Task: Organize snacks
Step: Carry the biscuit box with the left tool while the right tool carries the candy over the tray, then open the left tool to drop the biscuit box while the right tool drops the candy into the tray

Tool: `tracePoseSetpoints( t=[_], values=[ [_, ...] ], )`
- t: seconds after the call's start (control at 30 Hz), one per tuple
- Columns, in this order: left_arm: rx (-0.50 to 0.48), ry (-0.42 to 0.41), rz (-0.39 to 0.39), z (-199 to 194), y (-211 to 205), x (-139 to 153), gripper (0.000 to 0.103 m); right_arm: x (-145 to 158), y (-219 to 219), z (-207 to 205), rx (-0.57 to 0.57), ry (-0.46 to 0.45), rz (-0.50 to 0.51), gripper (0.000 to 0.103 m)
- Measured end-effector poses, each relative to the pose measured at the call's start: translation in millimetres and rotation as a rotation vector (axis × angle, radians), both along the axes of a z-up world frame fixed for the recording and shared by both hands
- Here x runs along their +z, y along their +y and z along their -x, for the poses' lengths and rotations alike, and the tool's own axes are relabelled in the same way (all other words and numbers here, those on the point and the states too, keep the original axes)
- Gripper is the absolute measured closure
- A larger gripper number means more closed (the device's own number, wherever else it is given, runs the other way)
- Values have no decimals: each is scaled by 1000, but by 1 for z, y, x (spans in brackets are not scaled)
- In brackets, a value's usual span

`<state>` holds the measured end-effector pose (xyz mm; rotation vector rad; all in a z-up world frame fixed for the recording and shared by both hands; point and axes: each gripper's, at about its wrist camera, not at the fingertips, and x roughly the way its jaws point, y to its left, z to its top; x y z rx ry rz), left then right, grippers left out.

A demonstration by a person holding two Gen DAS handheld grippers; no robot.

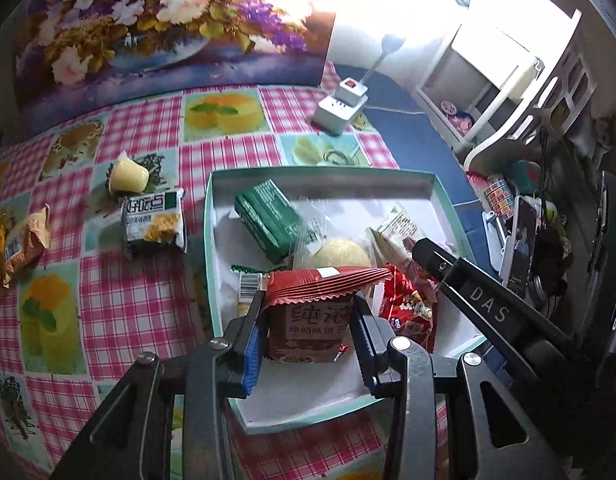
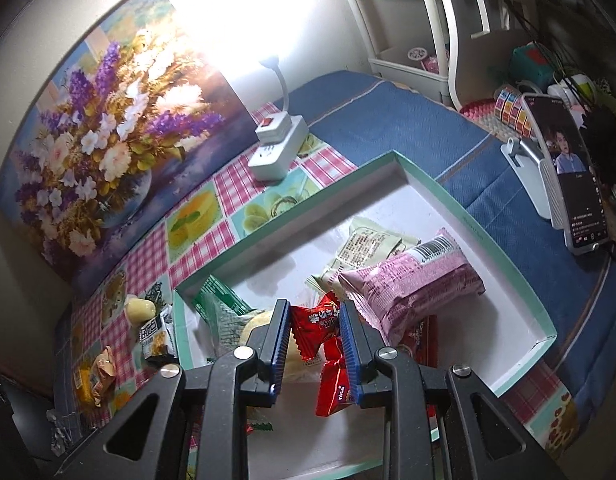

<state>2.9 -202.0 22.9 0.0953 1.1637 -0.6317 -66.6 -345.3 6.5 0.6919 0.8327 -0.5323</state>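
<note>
My left gripper (image 1: 308, 312) is shut on a brown-red snack packet (image 1: 312, 316), held over the near part of the teal-rimmed white box (image 1: 207, 240). The box holds a green packet (image 1: 267, 216), a round yellow cake (image 1: 344, 254), a cream packet (image 1: 400, 228) and red packets (image 1: 412, 308). My right gripper (image 2: 314, 344) hangs over the same box (image 2: 508, 276); its jaws stand a little apart around a red candy packet (image 2: 320, 324), grip unclear. A pink packet (image 2: 412, 284) lies just right of it. The right gripper's arm (image 1: 488, 304) crosses the box.
On the checked tablecloth left of the box lie a black-and-white cracker packet (image 1: 155, 220), a yellow jelly cup (image 1: 127, 176) and an orange packet (image 1: 15, 244). A white power adapter with lamp (image 1: 340, 108) stands behind. A phone on a stand (image 2: 572, 176) is at right.
</note>
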Motion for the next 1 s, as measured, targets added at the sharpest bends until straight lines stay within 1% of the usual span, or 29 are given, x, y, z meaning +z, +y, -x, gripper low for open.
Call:
tracePoseSetpoints(
  t=[0.1,0.23,0.3,0.37,0.5,0.77,0.9,1.0],
  values=[
    [2,23,-3,-2,0,-6,62,-2,-1,0,-1,7,1,76],
    [7,32,-11,-4,1,-8,61,-2,0,-1,3,14,4,75],
    [6,37,-8,-5,1,-9,58,-3,1,-2,5,17,3,75],
    [7,34,-8,-5,1,-8,57,-4,1,-2,4,21,4,75],
    [7,23,-3,-5,2,-6,48,-5,1,-3,4,27,7,75],
    [42,10,-4,-10,8,-4,48,-9,1,-4,-5,45,6,74],
    [81,1,2,-14,16,-1,46,-10,-1,-3,-20,62,8,53],
    [117,-14,6,-17,22,2,45,-9,-1,-3,-27,64,18,46]
  ],
)
